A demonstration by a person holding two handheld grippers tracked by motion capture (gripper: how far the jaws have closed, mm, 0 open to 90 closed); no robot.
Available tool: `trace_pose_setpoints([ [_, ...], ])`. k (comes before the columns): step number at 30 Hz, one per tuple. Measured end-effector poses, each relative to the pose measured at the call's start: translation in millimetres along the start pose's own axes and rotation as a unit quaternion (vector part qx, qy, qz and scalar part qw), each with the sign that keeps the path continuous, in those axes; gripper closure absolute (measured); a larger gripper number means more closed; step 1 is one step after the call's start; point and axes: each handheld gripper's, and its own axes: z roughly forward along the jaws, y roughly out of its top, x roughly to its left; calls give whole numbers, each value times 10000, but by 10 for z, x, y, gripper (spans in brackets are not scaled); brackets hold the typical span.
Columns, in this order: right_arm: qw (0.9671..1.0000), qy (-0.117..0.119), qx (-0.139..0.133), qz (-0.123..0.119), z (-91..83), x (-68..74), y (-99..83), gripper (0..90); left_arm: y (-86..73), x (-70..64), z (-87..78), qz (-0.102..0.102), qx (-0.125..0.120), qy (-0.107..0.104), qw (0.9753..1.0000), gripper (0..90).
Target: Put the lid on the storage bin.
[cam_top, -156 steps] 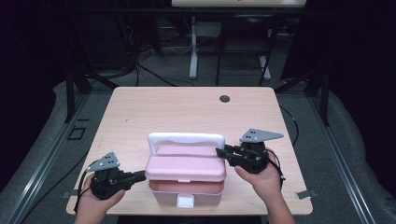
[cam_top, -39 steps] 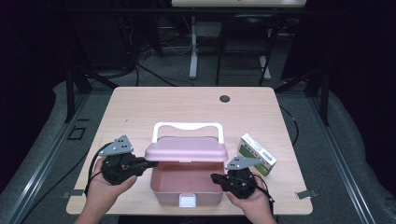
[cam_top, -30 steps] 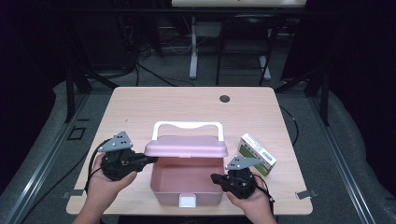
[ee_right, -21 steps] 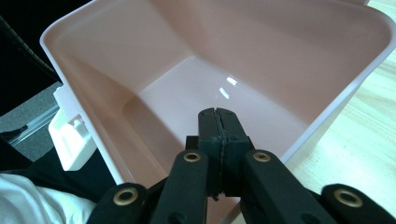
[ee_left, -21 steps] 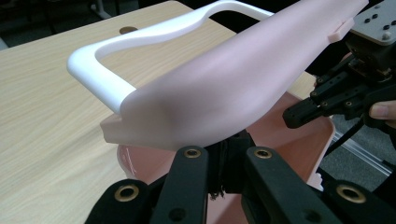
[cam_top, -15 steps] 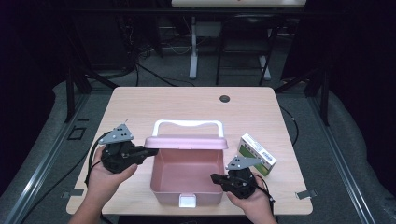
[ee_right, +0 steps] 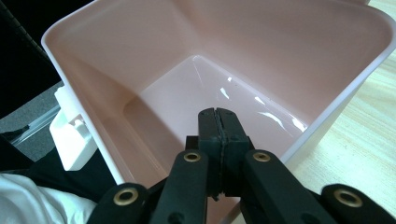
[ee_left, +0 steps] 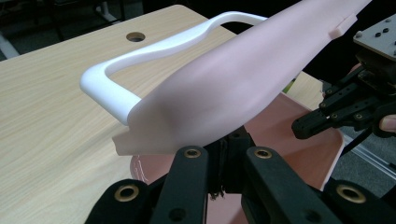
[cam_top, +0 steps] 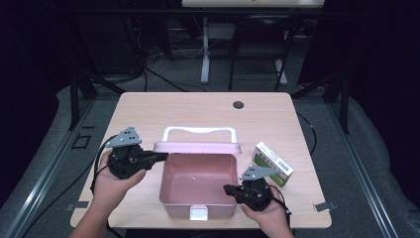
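Table (cam_top: pixel 148 111) with pink box (cam_top: pixel 198 186), carton (cam_top: pixel 272 163)

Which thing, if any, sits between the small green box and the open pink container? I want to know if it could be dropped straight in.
The right gripper sits at the pink container's right wall, on the side facing the green box, jaws shut. The lid, raised by the left gripper, leaves the opening uncovered.

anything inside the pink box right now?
Nothing visible: the pink box shows a bare glossy floor in the high view and the right gripper view. The right gripper hides a small strip of its near inside wall there.
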Motion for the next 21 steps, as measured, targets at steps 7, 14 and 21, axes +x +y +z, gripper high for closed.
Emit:
trace_pose_setpoints([
  [7, 10000, 21, -6, 11, 0, -5, 0, 898, 35, 14, 8, -3, 2, 27, 10000, 895],
  [14, 10000, 23, -21, 9, 0, -6, -2, 898, 80, 28, 15, 39, 23, 93, 9999, 895],
  [21, 10000, 31, -24, 14, -1, -7, -2, 898, 119, 57, 32, 15, -28, 130, 9999, 895],
])
